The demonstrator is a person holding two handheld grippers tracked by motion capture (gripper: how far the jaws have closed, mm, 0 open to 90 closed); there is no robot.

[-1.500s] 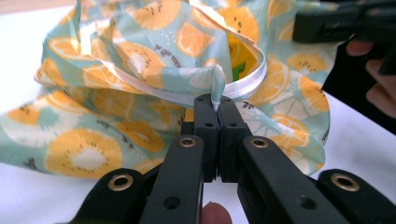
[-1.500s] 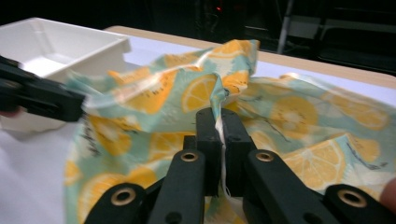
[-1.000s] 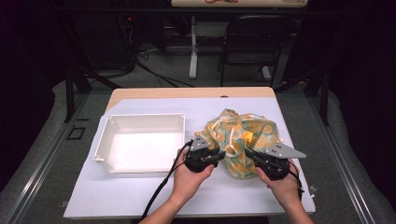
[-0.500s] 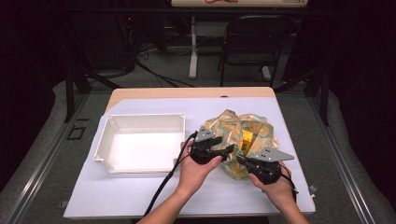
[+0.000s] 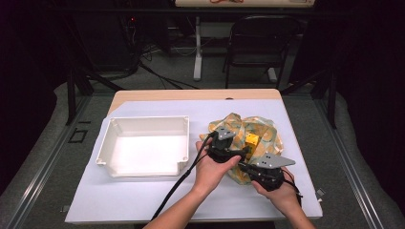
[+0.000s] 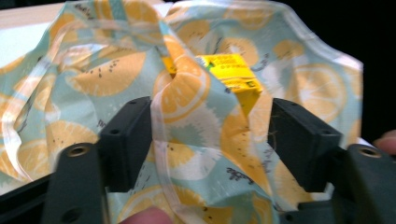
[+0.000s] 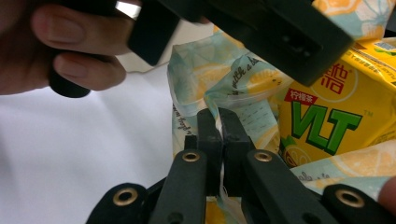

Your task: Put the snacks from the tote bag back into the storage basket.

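A lemon-print cloth [image 5: 268, 133] lies bunched at the table's right, partly wrapped round a yellow drink carton [image 5: 251, 139]. My left gripper [image 5: 241, 150] is over the cloth's near left side and points at the carton. In the left gripper view its jaws have just been opening and now stand apart, with a loose fold of cloth [image 6: 107, 74] between them and the carton [image 6: 231, 70] beyond. My right gripper [image 5: 241, 166] is shut on the cloth's near edge. The right gripper view shows its tips [image 7: 218, 119] pinching a hem of cloth [image 7: 210, 79] next to the carton [image 7: 336, 116].
A white empty tray [image 5: 143, 125] sits to the left of the cloth on a pale sheet [image 5: 143, 195] that covers the table. The left gripper's cable [image 5: 181, 181] trails towards the near edge. A folding chair [image 5: 260, 43] stands beyond the table.
My left gripper has moved right and away from the near edge, onto the cloth towards the carton, and its jaws have opened. The right gripper has kept its pinch on the cloth.
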